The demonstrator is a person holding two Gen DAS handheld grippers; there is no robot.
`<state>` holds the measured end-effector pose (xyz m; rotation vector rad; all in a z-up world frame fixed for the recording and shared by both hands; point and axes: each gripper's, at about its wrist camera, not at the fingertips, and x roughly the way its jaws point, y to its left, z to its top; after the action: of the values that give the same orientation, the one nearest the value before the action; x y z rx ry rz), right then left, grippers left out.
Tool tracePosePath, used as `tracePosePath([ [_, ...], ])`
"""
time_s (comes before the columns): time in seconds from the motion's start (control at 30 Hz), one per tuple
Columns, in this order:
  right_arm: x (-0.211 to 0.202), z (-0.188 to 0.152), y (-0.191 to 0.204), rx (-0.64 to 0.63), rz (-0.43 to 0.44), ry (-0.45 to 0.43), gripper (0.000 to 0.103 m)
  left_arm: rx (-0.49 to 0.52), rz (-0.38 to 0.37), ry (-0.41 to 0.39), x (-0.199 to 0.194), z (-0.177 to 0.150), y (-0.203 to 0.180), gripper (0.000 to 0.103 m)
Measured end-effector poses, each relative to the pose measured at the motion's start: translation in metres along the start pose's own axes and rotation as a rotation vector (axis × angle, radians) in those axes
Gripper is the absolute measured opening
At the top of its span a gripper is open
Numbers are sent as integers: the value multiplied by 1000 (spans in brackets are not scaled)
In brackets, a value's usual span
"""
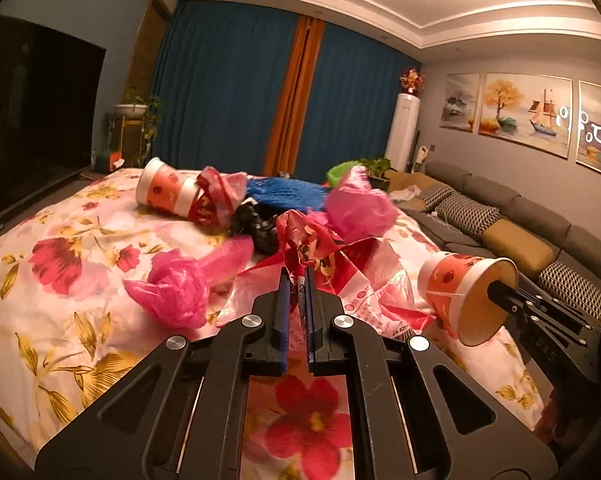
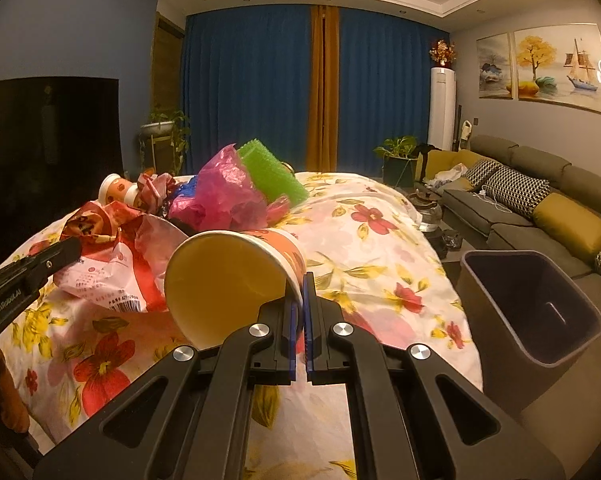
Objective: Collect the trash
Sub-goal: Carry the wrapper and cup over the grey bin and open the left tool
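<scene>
A crumpled red-and-white plastic bag lies on the flowered bedspread, and my left gripper is shut on a fold of it. In the right wrist view the same gripper reaches in from the left onto the bag. My right gripper is shut on the rim of an orange paper cup, which hangs tilted with its mouth towards the camera. From the left wrist view that cup sits at the right with the right gripper at its rim.
More litter is piled mid-bed: a second paper cup, pink bags, a blue piece, a black item and a green sponge. An open dark bin stands right of the bed, beside a sofa.
</scene>
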<state>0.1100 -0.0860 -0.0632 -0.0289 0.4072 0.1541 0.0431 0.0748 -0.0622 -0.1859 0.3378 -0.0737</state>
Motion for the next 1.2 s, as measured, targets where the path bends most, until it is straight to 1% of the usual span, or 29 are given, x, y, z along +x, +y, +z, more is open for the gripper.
tracePosePath([
  [0.13,-5,1,-7,13,-8,-7,4,8,-12,-13,-5,1,-9,5],
  [0.23,-10,1,-13,21,-17,-12,4,34,-7,-28,-9,0,-20,5],
  [0.5,-21,2,-28,40,-39,-29,4,41,-43,-31,-12,-2,-37,5],
  [0.63,-29,4,-37,52,-53,-43,4,55,-66,-49,-14,2,-48,5],
  [0.8,-40,8,-56,76,-77,-67,4,87,-93,-93,-19,8,-72,5],
  [0.97,-50,12,-75,93,-117,-90,4,119,-140,-128,-22,12,-100,5],
  [1.2,-63,14,-109,122,-206,-120,4,141,-236,-124,-6,18,-142,5],
])
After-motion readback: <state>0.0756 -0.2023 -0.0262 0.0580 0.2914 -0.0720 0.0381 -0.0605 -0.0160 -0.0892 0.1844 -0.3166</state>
